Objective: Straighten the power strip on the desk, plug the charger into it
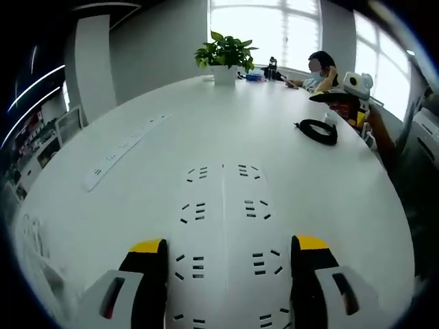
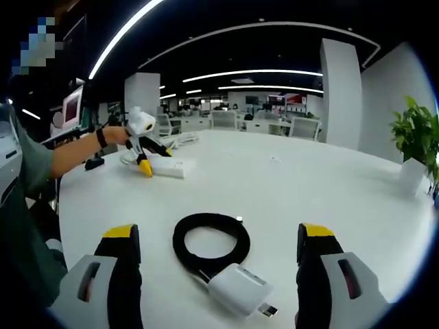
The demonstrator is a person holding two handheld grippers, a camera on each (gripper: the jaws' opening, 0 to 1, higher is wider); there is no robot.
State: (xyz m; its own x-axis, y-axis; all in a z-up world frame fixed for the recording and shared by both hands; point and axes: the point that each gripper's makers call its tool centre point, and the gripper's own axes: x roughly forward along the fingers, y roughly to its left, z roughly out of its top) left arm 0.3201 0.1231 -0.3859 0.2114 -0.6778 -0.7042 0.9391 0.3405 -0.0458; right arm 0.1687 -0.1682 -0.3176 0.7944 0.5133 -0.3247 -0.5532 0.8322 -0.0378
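A white power strip point(image 1: 223, 219) with rows of sockets lies flat on the white table, right under my left gripper point(image 1: 230, 248), whose jaws stand open above it. From the right gripper view that strip point(image 2: 173, 166) is small, far left, with the left gripper point(image 2: 144, 163) tilted down onto its end. A white charger point(image 2: 236, 288) with a coiled black cable point(image 2: 211, 241) lies on the table between the open jaws of my right gripper point(image 2: 219, 234), which holds nothing. The same coil point(image 1: 317, 130) sits far right, beside the right gripper point(image 1: 353, 103).
A second long white strip point(image 1: 116, 152) lies at the left. A potted plant point(image 1: 225, 55) stands at the table's far end, near a seated person point(image 1: 319, 68). The arm of the person holding the grippers point(image 2: 72, 152) reaches in from the left. Office desks stand beyond.
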